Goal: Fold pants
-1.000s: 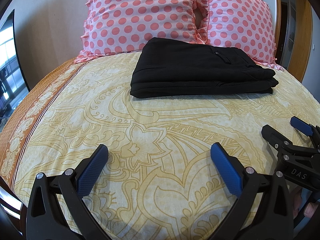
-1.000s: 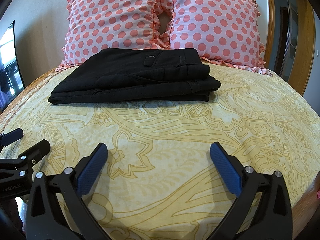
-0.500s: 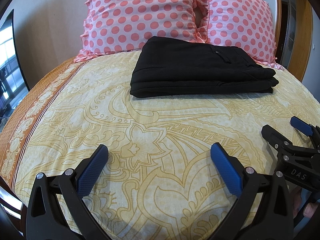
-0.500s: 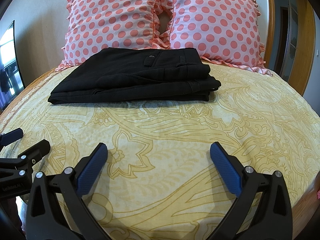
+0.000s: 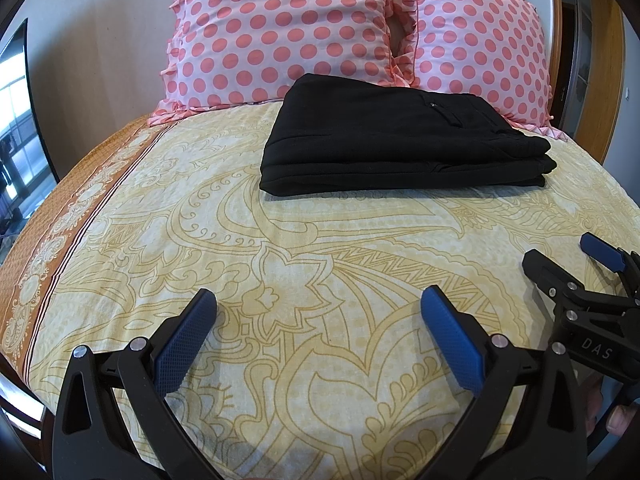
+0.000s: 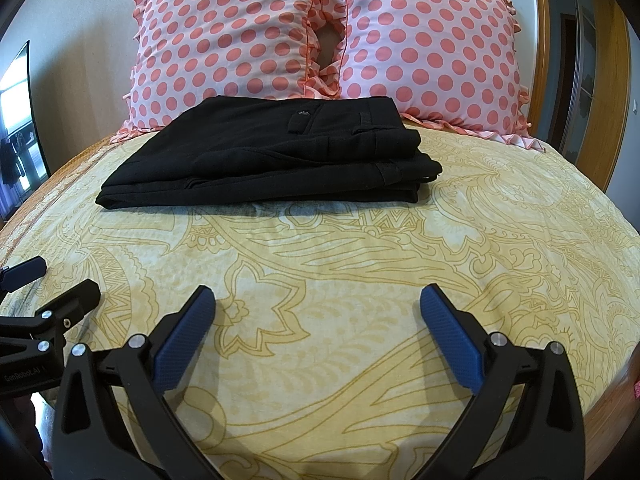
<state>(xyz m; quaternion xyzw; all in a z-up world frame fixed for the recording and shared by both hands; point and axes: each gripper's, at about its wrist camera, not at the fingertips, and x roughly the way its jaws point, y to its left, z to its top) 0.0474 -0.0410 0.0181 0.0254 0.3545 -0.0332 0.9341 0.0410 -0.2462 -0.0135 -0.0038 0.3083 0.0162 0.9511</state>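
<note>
Black pants (image 5: 396,148) lie folded in a flat stack on the yellow patterned bedspread (image 5: 280,248), just in front of the pillows; they also show in the right wrist view (image 6: 272,160). My left gripper (image 5: 320,304) is open and empty, low over the near part of the bed, well short of the pants. My right gripper (image 6: 318,304) is open and empty, beside the left one and equally far from the pants. Each gripper shows at the edge of the other's view: the right one (image 5: 568,264) and the left one (image 6: 52,280).
Two pink polka-dot pillows (image 6: 320,32) lean against the wooden headboard (image 6: 560,40) behind the pants. The bedspread has an orange border (image 5: 52,248) along the left edge. A window (image 5: 16,120) is at far left, a door frame (image 5: 592,60) at right.
</note>
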